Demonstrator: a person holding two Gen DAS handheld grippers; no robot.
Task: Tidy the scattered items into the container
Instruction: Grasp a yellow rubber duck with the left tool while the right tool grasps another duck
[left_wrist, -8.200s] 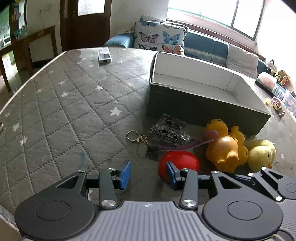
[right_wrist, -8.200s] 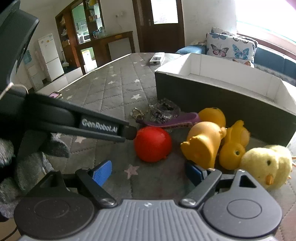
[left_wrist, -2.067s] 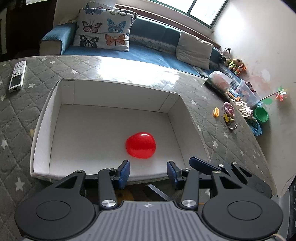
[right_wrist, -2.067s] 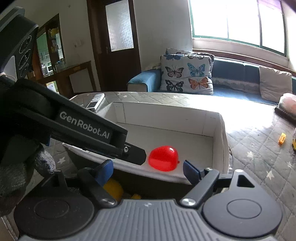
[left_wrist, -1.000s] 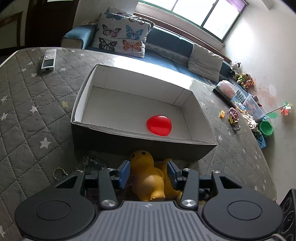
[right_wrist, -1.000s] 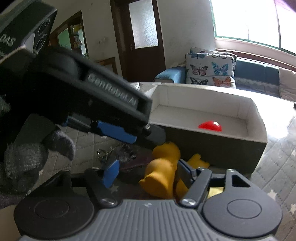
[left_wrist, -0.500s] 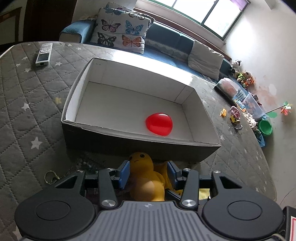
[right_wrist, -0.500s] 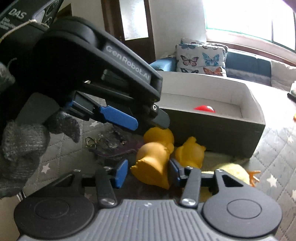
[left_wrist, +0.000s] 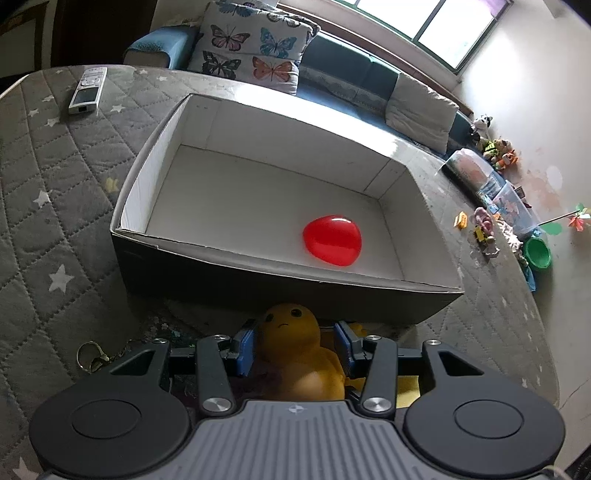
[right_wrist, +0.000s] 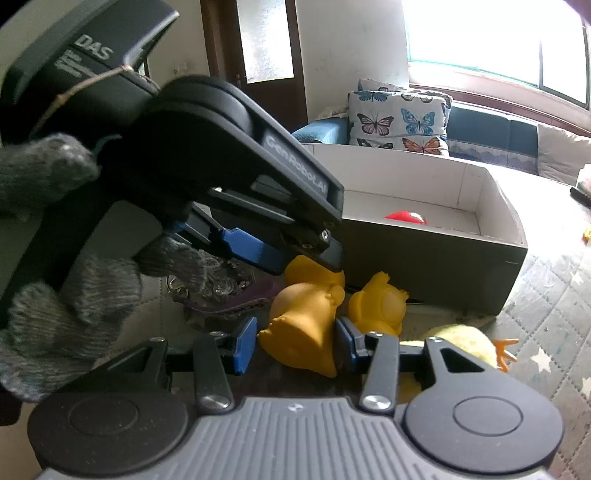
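Both claws around duck

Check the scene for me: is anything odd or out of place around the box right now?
Both grippers bracket the same large yellow duck: the left gripper at its head, the right gripper at its base. The duck lies tipped over beside the box. Only the red ball is inside.

This is a home living room. A blue sofa with butterfly-print cushions sits under a wide window, beside a wooden door. A remote control lies on the star-quilted surface, and toys litter the floor
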